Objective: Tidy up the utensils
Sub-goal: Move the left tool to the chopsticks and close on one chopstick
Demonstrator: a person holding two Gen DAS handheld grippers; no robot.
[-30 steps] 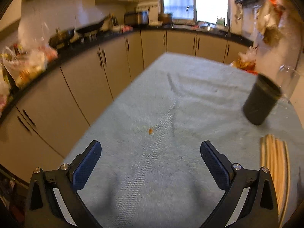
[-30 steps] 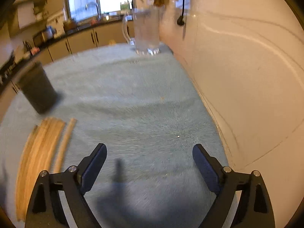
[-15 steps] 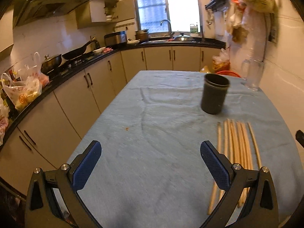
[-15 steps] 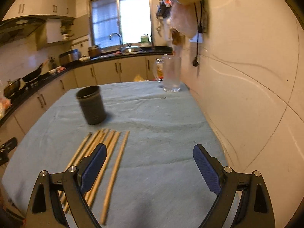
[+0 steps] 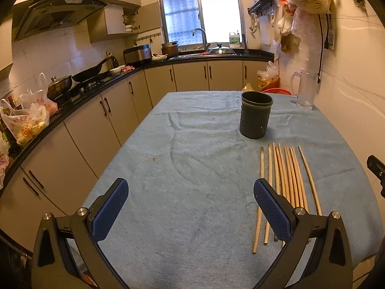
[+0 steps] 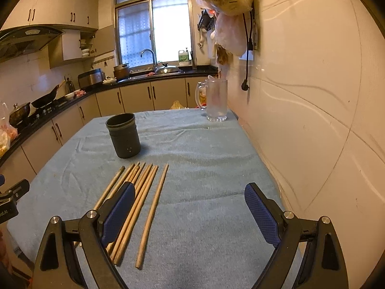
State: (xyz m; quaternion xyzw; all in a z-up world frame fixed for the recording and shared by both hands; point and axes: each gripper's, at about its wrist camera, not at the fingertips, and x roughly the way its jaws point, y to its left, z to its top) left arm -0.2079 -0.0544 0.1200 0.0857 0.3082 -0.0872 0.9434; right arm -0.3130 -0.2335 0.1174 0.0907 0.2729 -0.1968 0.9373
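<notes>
Wooden chopsticks (image 6: pixel 142 193): laid side by side on desk (image 6: pixel 204 168)
Holder (image 6: pixel 123 135): upright, beyond chopsticks
Left claw (image 5: pixel 190 207): wide, empty
Right claw (image 6: pixel 189 213): wide, empty

Warm, yellowish indoor light fills both views. Far ahead of the grippers the window (image 5: pixel 199 12) is blown out to white glare. Both pictures are sharp, without motion blur. Fisheye distortion bows the cabinets (image 5: pixel 79 130) and wall (image 6: pixel 312 101) at the sides, and the corners fall to black vignette.
</notes>
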